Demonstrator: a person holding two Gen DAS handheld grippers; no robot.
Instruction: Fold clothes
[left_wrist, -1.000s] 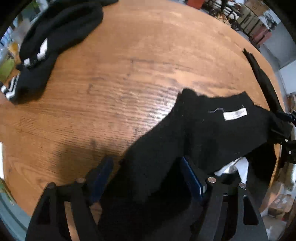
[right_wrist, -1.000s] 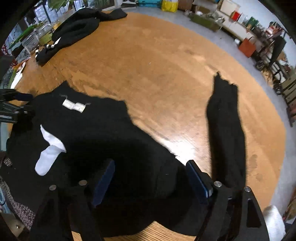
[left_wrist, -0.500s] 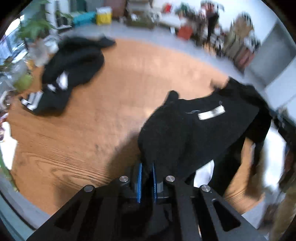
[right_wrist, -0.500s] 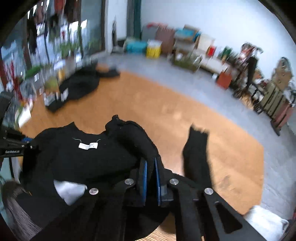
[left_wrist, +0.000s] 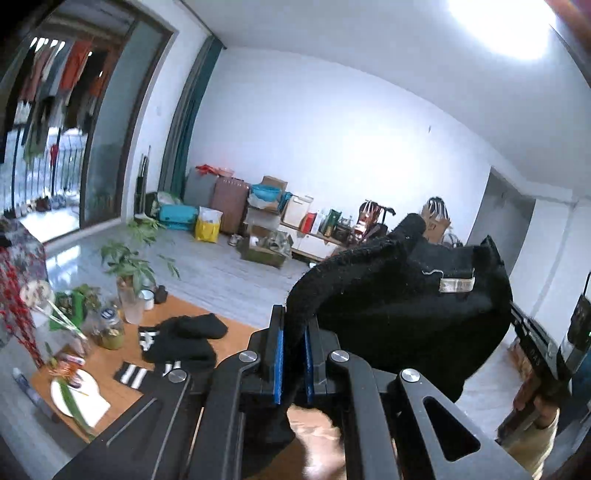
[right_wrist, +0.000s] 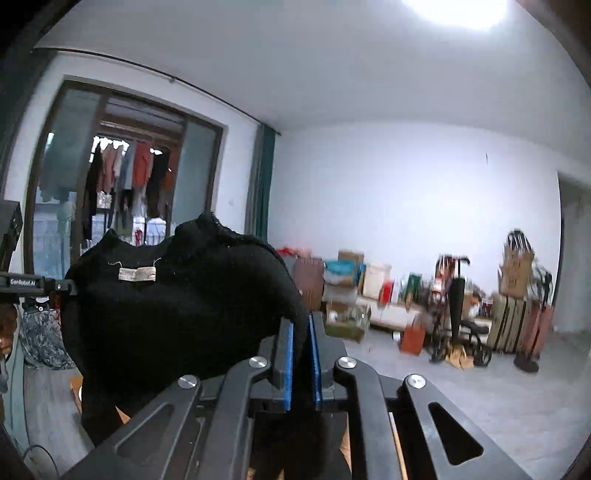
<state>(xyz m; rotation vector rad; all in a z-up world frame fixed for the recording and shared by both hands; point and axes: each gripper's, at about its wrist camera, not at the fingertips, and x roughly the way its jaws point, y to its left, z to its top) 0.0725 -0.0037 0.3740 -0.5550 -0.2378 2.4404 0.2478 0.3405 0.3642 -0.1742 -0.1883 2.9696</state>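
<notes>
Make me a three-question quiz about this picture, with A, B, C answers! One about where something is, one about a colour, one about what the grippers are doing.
1. Where is the second black garment with white stripes?
A. Lying on the wooden table
B. Hanging on the wall
C. In a suitcase

2. What colour are the pads inside the left gripper?
A. Red
B. Blue
C. Yellow

3. What are the two grippers doing?
A. Both open
B. Only one shut
C. Both shut on the black knitted sweater

Answers:
1 A: the black garment with white stripes rests on the wooden table.
2 B: the pads of the left gripper are blue.
3 C: the left gripper and right gripper each pinch the black knitted sweater, held up in the air.
</notes>
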